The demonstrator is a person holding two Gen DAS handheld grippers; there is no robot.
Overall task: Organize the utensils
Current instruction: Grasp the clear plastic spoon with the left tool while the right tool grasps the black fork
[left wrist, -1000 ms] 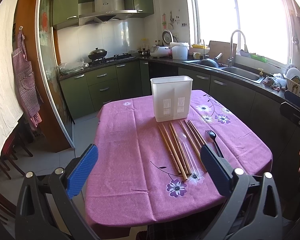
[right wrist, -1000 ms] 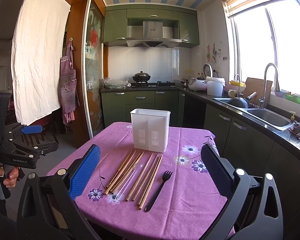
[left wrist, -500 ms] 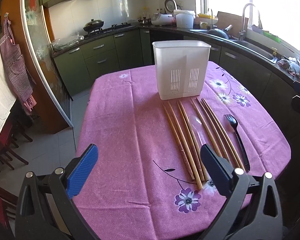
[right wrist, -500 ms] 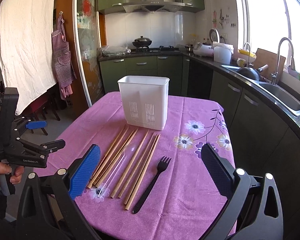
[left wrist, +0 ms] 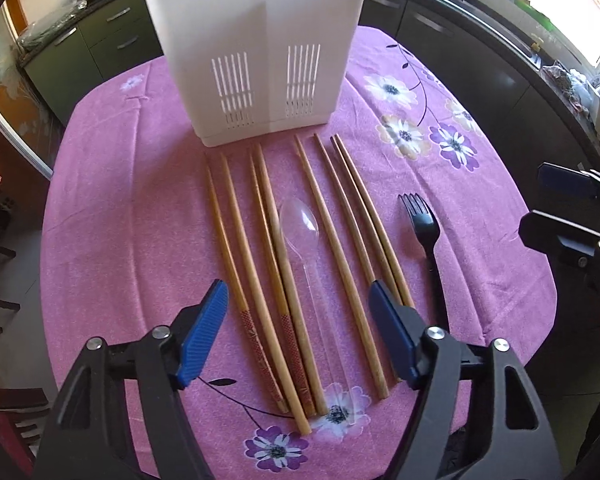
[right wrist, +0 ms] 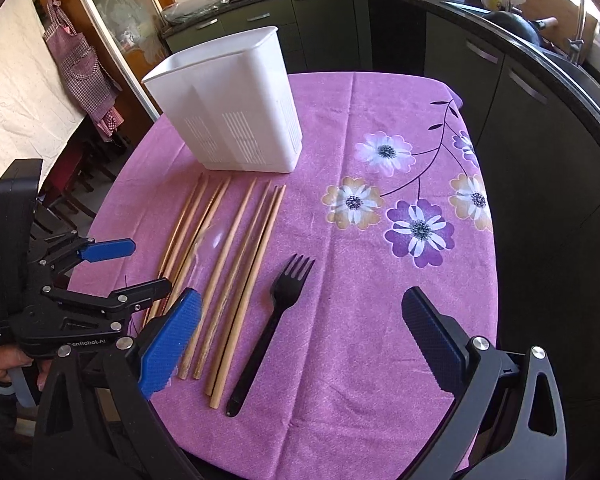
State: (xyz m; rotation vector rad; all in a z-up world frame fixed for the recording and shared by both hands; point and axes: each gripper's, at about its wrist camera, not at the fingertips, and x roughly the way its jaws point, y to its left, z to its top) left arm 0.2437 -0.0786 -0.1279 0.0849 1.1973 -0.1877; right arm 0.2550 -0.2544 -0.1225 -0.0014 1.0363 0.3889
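Note:
A white slotted utensil holder stands upright at the far side of the purple flowered tablecloth. In front of it lie several wooden chopsticks in a row, a clear plastic spoon among them, and a black fork to their right. My left gripper hovers over the near ends of the chopsticks and the spoon handle, its jaws closing without touching them. My right gripper stands open above the fork.
Dark green kitchen cabinets and a counter with a sink run along the back and right of the table. A checked apron hangs at the left beside a glass door. A hand holds the left gripper's handle.
Both grippers have come forward and tilted down over the table, so the utensils now fill the views. The left gripper's jaws stand narrower than before.

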